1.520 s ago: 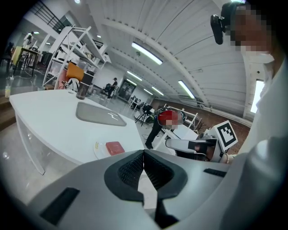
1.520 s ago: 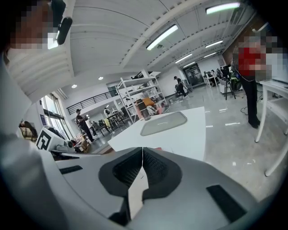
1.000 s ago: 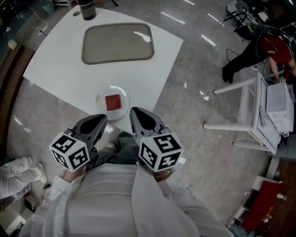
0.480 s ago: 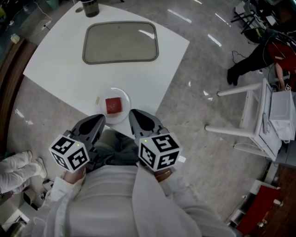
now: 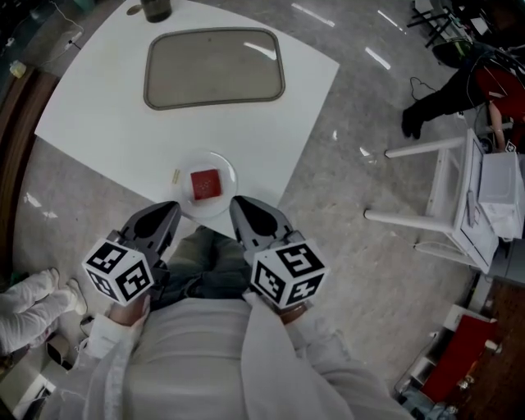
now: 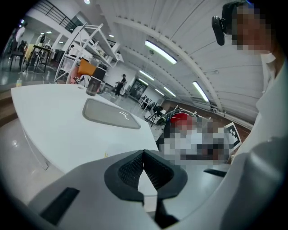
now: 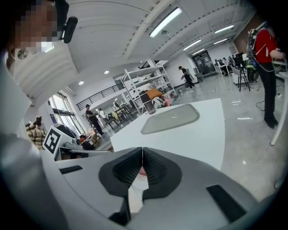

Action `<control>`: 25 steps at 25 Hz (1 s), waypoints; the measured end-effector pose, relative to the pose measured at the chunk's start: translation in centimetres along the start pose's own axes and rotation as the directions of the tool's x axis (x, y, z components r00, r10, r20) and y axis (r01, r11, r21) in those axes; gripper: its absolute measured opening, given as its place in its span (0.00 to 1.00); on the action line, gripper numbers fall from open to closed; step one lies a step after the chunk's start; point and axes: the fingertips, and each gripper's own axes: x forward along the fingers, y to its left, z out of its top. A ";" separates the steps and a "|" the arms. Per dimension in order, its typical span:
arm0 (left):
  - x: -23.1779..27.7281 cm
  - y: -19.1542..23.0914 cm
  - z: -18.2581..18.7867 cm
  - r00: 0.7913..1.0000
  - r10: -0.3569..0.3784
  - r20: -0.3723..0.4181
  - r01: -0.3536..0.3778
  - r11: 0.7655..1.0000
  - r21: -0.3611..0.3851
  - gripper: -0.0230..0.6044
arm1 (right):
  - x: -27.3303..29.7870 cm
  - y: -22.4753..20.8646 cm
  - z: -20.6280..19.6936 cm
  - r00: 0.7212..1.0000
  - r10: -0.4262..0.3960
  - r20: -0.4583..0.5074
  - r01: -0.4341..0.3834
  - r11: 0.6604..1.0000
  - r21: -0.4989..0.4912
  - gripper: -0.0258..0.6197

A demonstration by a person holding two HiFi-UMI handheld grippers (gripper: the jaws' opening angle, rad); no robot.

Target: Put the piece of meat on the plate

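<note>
A square red piece of meat lies on a small white plate near the front edge of the white table. Both grippers are held close to my body, short of the table. The left gripper sits just left of the plate, its jaws shut with nothing between them. To the plate's right, the right gripper is also shut and empty. In the right gripper view a sliver of red meat shows past the closed tips. The left gripper shows only table beyond its tips.
A grey tray lies at the table's far side, with a dark cup beyond it. A small pale scrap lies left of the plate. A white frame stand and a person in red are at the right.
The view has shifted slightly, so the table and plate sit a little higher in the frame. Both grippers stay shut near my body; the meat rests on the plate as before.
</note>
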 end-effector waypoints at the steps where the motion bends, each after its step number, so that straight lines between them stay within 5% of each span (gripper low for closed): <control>1: 0.0 0.0 -0.2 1.000 -0.004 0.001 0.004 1.000 -0.006 0.05 | 0.1 0.0 -0.2 1.000 0.007 -0.002 -0.007 1.000 0.001 0.06; 15: 0.8 3.2 -3.4 0.997 0.042 -0.070 -0.049 0.994 -0.102 0.05 | 2.4 -1.8 -4.0 0.992 -0.059 -0.116 0.063 0.997 0.034 0.07; 25: 1.9 5.5 -4.2 0.987 0.127 -0.101 -0.136 0.987 -0.084 0.06 | 3.8 -2.9 -5.3 0.982 -0.053 -0.179 0.057 0.998 0.015 0.07</control>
